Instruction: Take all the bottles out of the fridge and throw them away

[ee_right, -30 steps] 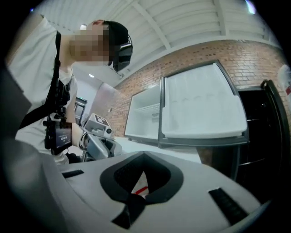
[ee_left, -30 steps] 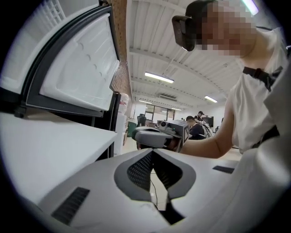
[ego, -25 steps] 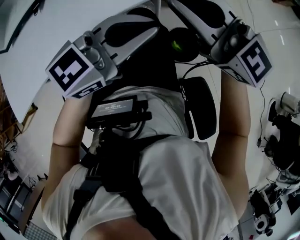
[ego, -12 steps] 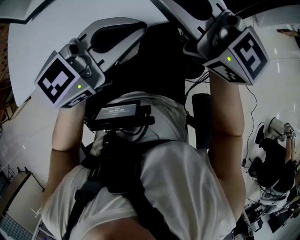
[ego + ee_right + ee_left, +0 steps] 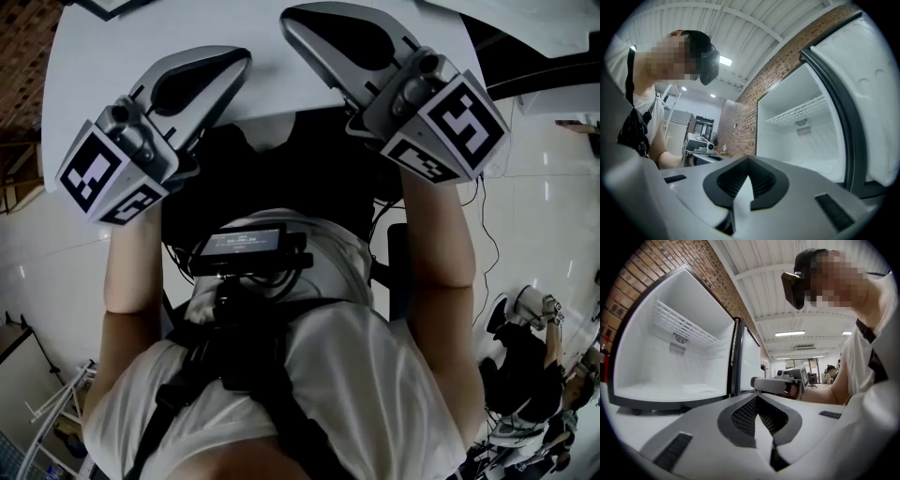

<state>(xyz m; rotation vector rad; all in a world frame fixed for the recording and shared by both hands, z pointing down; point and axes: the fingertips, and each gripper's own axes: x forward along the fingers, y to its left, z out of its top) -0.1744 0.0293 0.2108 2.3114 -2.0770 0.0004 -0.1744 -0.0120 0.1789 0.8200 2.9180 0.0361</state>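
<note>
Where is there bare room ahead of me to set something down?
Inside the fridge, the floor below the wire shelf is bare. The table is bare beside and between the left claw and right claw, which crowd its near edge.

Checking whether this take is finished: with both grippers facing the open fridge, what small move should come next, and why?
Probably push the door shut with the right gripper. The fridge looks bare inside, with no bottles in view, and the right gripper and left gripper are both shut with nothing between their jaws.
</note>
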